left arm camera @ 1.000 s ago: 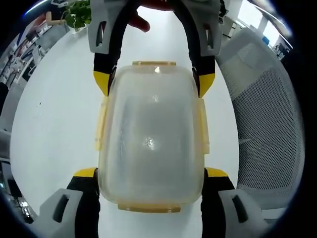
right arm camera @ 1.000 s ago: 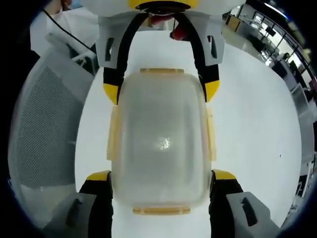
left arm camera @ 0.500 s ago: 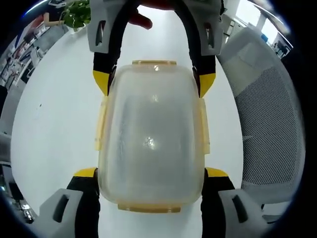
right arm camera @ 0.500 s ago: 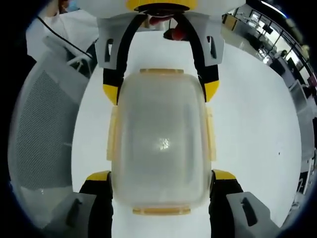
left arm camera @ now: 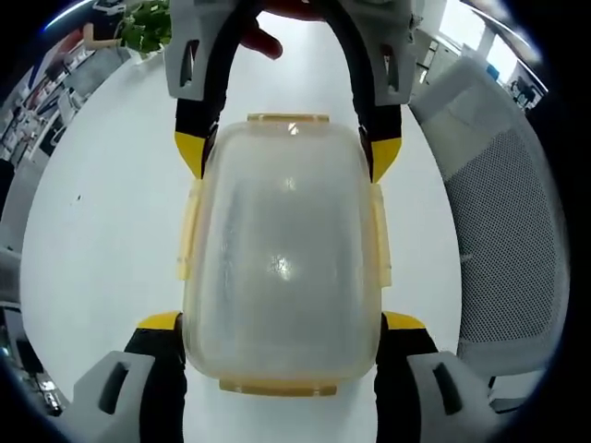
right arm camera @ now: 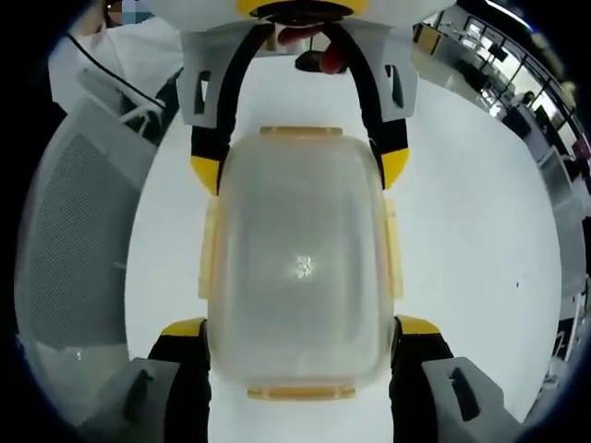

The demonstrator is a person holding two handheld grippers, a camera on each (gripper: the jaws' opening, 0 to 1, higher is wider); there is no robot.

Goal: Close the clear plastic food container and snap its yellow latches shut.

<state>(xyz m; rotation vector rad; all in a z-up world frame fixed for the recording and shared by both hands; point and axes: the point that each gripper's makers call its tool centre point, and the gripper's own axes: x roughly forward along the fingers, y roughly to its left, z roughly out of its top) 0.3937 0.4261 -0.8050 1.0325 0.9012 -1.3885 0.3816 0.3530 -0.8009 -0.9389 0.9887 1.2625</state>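
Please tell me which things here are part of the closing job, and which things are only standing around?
Part of the job:
- clear container
- yellow latches
- left gripper, jaws clamping one end
- right gripper, jaws clamping the other end

Only around:
- mesh chair
- white table
- potted plant

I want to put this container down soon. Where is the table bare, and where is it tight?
The white table is bare between the container and the plant, and also on the container's other side toward the desks. It is crowded along the mesh chair, and around the container, gripped end to end by the left tool and right tool.
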